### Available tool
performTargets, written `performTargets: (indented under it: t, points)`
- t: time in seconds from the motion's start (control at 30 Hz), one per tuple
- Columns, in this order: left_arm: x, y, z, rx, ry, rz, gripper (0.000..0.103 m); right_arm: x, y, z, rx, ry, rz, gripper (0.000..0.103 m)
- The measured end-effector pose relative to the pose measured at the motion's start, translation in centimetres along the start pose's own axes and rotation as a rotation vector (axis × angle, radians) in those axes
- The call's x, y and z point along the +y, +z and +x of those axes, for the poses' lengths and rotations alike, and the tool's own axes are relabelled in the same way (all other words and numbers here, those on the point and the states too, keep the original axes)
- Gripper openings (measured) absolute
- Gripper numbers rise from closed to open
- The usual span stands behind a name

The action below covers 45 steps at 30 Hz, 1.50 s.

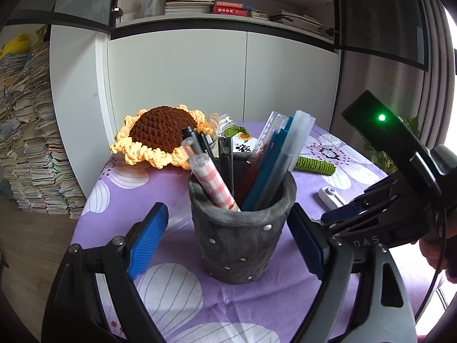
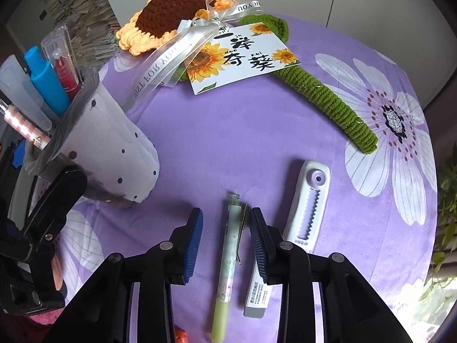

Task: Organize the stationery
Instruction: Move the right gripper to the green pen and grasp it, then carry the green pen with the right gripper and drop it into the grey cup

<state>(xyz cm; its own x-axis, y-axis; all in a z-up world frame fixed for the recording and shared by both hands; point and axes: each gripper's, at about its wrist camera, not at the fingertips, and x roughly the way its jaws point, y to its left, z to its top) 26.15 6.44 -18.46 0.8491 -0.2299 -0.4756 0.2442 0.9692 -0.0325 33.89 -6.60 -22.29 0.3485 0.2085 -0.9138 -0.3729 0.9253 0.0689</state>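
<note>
A grey felt pen holder (image 1: 241, 234) with white dots stands on the purple tablecloth, holding several pens (image 1: 274, 160). My left gripper (image 1: 228, 240) is open, its blue pads either side of the holder, not touching it. The holder also shows in the right wrist view (image 2: 114, 154) at left. My right gripper (image 2: 225, 240) is open and straddles a green pen (image 2: 228, 260) lying on the cloth. A white utility knife (image 2: 307, 208) and a white eraser (image 2: 257, 297) lie just right of it.
A crocheted sunflower (image 2: 174, 11) with a green stem (image 2: 337, 105), ribbon and a printed card (image 2: 242, 57) lies at the back of the round table (image 2: 257, 131). White cupboards (image 1: 200, 80) and stacked books (image 1: 28, 143) stand behind. A small orange item (image 2: 181, 335) peeks at the bottom edge.
</note>
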Motion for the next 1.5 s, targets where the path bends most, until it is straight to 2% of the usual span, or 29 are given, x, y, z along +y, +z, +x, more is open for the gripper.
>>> performTargets:
  t: [0.03,0.07,0.13,0.17,0.33,0.53,0.73,0.9,1.03,1.17,1.37,1.5]
  points:
    - [-0.1,0.0,-0.1,-0.005,0.001,0.005,0.077,0.3,0.3,0.1,-0.009,-0.007,-0.004,0.034]
    - [-0.2,0.0,-0.1,-0.009,-0.005,0.012,0.066,0.7,0.6,0.3,-0.012,-0.015,-0.011,0.033]
    - [-0.3,0.0,-0.2,-0.008,-0.007,0.019,0.066,0.9,0.8,0.4,-0.021,-0.033,-0.021,0.017]
    - [-0.2,0.0,-0.2,-0.009,-0.008,0.018,0.066,0.9,0.9,0.5,-0.022,-0.025,-0.015,0.016]
    - [-0.3,-0.1,-0.3,-0.007,-0.011,0.024,0.066,0.0,0.3,-2.4,-0.109,0.011,0.04,0.016]
    - [-0.4,-0.1,-0.4,-0.006,-0.015,0.028,0.066,-0.2,-1.3,-9.8,-0.292,0.048,0.055,0.016]
    - [-0.4,-0.1,-0.3,-0.006,-0.015,0.026,0.066,1.4,-1.7,-16.6,-0.495,0.087,0.036,0.016]
    - [-0.5,-0.1,-0.3,-0.005,-0.016,0.025,0.066,3.0,-1.1,-19.4,-0.585,0.113,-0.005,0.015]
    - [-0.5,-0.1,-0.3,-0.005,-0.016,0.025,0.067,4.7,-0.6,-21.0,-0.616,0.136,-0.05,0.015]
    - [-0.5,-0.1,-0.3,-0.005,-0.016,0.025,0.067,6.1,0.4,-20.8,-0.623,0.16,-0.074,0.015]
    - [-0.5,-0.2,-0.2,0.001,-0.023,0.023,0.067,7.0,1.6,-18.2,-0.613,0.148,-0.082,0.015]
    - [-0.5,-0.2,-0.1,0.004,-0.025,0.022,0.067,7.0,1.9,-15.8,-0.561,0.147,-0.079,0.015]
